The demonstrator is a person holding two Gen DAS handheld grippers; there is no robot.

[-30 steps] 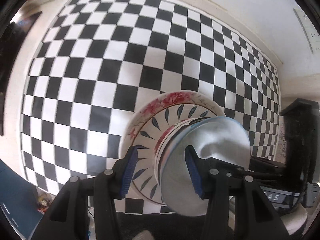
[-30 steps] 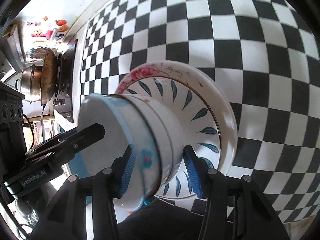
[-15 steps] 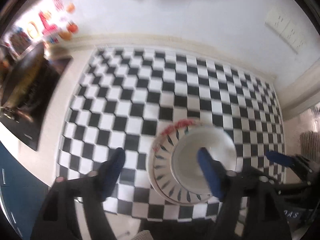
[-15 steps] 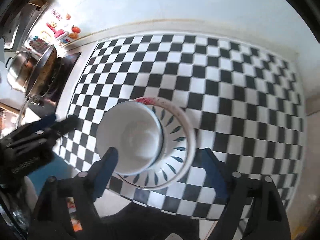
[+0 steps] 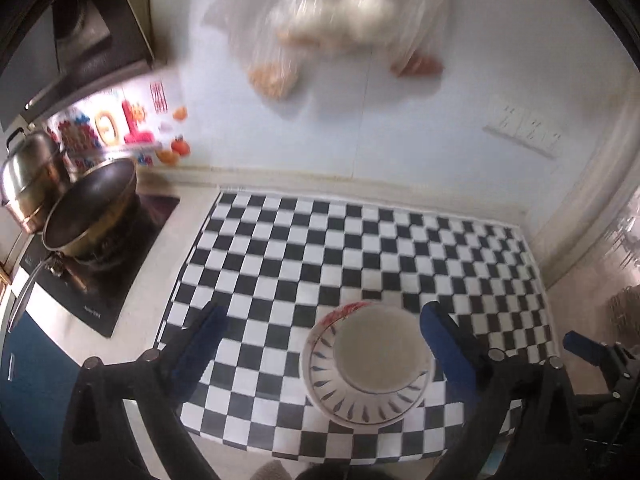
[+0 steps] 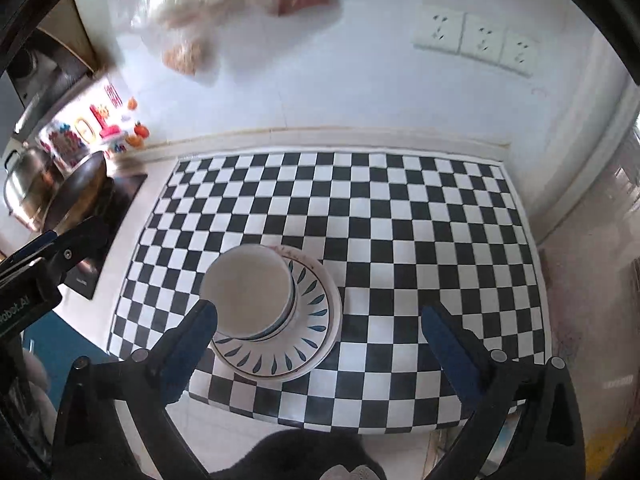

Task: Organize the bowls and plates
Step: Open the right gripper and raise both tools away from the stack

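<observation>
White bowls (image 5: 380, 350) are nested on stacked plates (image 5: 356, 404) with blue leaf marks and a red floral rim, on the checkered mat (image 5: 360, 248) near its front edge. The stack also shows in the right wrist view, bowls (image 6: 250, 290) on plates (image 6: 308, 324). My left gripper (image 5: 322, 322) is open and empty, raised above and behind the stack. My right gripper (image 6: 318, 318) is open and empty, raised above the stack. The right gripper's tip (image 5: 584, 346) shows in the left wrist view; the left gripper's tip (image 6: 48, 246) shows in the right wrist view.
A stove (image 5: 92, 276) with a wok (image 5: 90, 210) and a steel pot (image 5: 28, 176) stands left of the mat. Plastic bags (image 5: 340, 20) hang on the white wall behind. Wall sockets (image 6: 476, 42) are at the upper right. The counter's front edge is just below the stack.
Both grippers have let go of the bowls, opened wide and pulled up and back from the stack. The bowls now rest upright on the plates.
</observation>
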